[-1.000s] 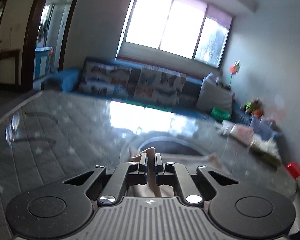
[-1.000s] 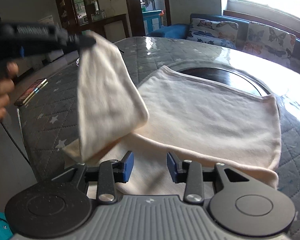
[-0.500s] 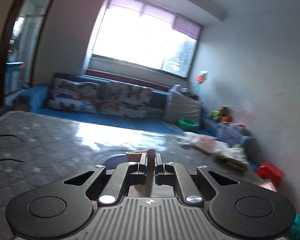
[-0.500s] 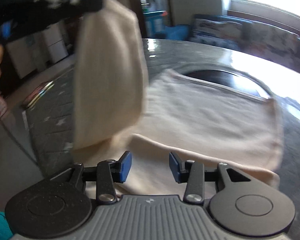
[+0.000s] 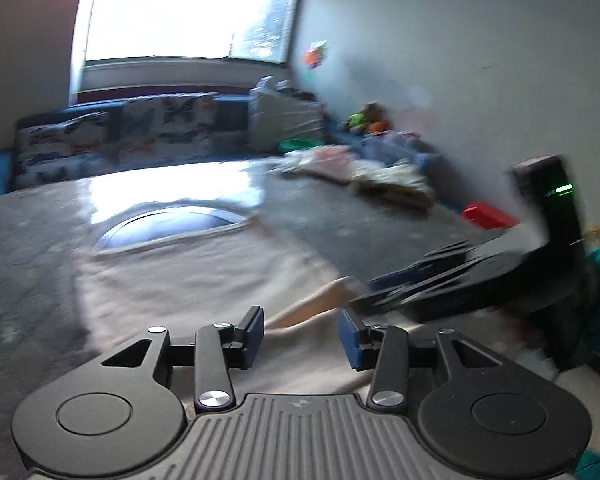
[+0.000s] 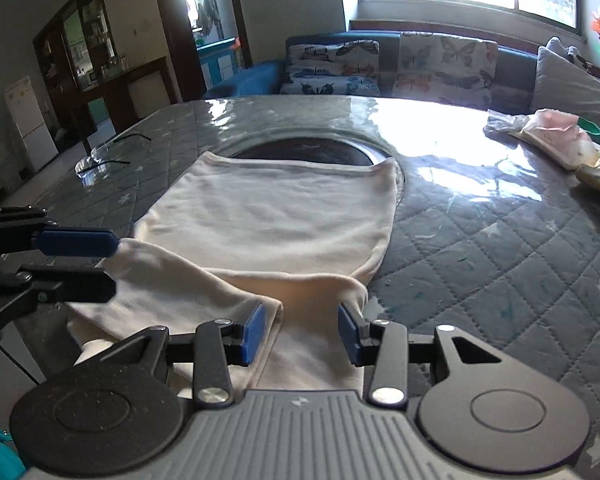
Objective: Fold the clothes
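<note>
**A:** Between the right gripper's [image 6: 302, 334] blue pads there is only a gap: the jaws stand apart and hold nothing. Right under and ahead of them lies the near edge of the cream garment [image 6: 268, 220], where a folded-over flap ends in a soft corner just beside the left-hand pad.

**B:** And the left gripper [image 5: 302, 338]?

**A:** Spread too, with nothing held. From its own camera the cloth fills the space below the fingers, though that view is blurred. In the right wrist view it comes in from the left side, its blue pad at the flap's far corner; I cannot tell whether it touches the cloth.

**B:** So which step is this?

**A:** My guess is that one side fold has been laid and let go. The flap lies across the near part of the garment, and the rest stretches flat away toward the dark round inset in the quilted grey table [image 6: 500, 248].

**B:** What does the next move ask for?

**A:** Probably a fresh grip on the near edge or on the right side, which is not folded in. The knit looks soft and limp, so both layers need pinching together or the flap may slide open.

**B:** Anything else nearby?

**A:** A pair of glasses [image 6: 100, 160] lies well off to the left, and a heap of other clothes [image 6: 556, 136] sits at the far right edge.
</note>
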Motion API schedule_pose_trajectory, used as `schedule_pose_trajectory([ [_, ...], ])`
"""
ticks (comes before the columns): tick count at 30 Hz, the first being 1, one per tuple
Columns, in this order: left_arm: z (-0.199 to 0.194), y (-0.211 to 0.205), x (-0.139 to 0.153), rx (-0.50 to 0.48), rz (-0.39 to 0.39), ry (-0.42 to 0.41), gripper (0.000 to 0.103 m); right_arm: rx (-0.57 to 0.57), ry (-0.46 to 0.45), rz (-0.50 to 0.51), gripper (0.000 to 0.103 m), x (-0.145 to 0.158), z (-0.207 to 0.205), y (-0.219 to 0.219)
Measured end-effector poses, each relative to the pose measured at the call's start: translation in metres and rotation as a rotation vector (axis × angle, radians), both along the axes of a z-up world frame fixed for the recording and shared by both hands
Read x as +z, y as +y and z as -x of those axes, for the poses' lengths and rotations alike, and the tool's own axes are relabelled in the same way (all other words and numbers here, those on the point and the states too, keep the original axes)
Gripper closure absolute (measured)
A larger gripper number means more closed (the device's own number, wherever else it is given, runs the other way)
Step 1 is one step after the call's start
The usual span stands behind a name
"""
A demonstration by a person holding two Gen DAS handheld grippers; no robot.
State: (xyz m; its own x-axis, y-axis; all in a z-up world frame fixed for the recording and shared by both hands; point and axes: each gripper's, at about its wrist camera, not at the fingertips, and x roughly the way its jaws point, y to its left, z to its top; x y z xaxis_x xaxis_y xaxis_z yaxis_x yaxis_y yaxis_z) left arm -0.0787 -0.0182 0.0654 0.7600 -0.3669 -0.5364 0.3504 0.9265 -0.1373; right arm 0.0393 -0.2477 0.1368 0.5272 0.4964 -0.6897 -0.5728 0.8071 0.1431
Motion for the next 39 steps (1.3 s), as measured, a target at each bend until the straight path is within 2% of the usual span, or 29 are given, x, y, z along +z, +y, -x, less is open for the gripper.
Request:
schedule_pose_trajectory([
  [5, -0.012, 0.043, -0.022, 0.173, -0.078, 0.07, 0.058, 0.03, 0.026, -0.042, 0.068, -0.006, -0.006, 0.008],
  [10, 0.0, 0.06, -0.039, 0.195, -0.11, 0.116, 0.058, 0.044, 0.074, -0.027, 0.074, -0.024, -0.009, 0.021],
  [13, 0.004, 0.06, -0.045, 0.185, -0.126, 0.124, 0.058, 0.048, 0.077, -0.02, 0.087, -0.027, -0.007, 0.024],
  [14, 0.005, 0.06, -0.047, 0.181, -0.129, 0.127, 0.058, 0.047, 0.065, -0.015, 0.095, -0.025, -0.005, 0.024],
  [17, 0.008, 0.061, -0.051, 0.171, -0.143, 0.139, 0.058, 0.048, 0.014, 0.004, 0.1, -0.017, -0.001, 0.026],
  [19, 0.008, 0.061, -0.053, 0.165, -0.15, 0.147, 0.058, 0.047, -0.052, 0.023, 0.102, -0.005, 0.003, 0.026],
  [22, 0.009, 0.064, -0.045, 0.165, -0.134, 0.129, 0.058, 0.028, -0.102, 0.048, 0.102, 0.002, 0.004, 0.026],
  [25, 0.006, 0.063, -0.031, 0.16, -0.103, 0.093, 0.058, 0.019, -0.053, 0.042, 0.101, -0.005, -0.003, 0.024],
  [27, 0.002, 0.062, -0.027, 0.156, -0.087, 0.079, 0.058, 0.005, 0.027, -0.014, 0.094, -0.011, -0.008, 0.019],
  [33, -0.021, 0.055, -0.039, 0.131, -0.05, 0.114, 0.059, 0.017, 0.09, -0.05, 0.086, -0.02, -0.01, 0.017],
  [35, -0.026, 0.055, -0.045, 0.119, -0.043, 0.138, 0.058, 0.02, 0.099, -0.043, 0.087, -0.026, -0.008, 0.019],
  [37, -0.028, 0.056, -0.051, 0.117, -0.033, 0.157, 0.059, 0.03, 0.081, -0.028, 0.097, -0.026, -0.006, 0.021],
  [39, -0.026, 0.06, -0.051, 0.121, -0.02, 0.159, 0.059, 0.038, 0.035, -0.015, 0.1, -0.02, -0.002, 0.023],
])
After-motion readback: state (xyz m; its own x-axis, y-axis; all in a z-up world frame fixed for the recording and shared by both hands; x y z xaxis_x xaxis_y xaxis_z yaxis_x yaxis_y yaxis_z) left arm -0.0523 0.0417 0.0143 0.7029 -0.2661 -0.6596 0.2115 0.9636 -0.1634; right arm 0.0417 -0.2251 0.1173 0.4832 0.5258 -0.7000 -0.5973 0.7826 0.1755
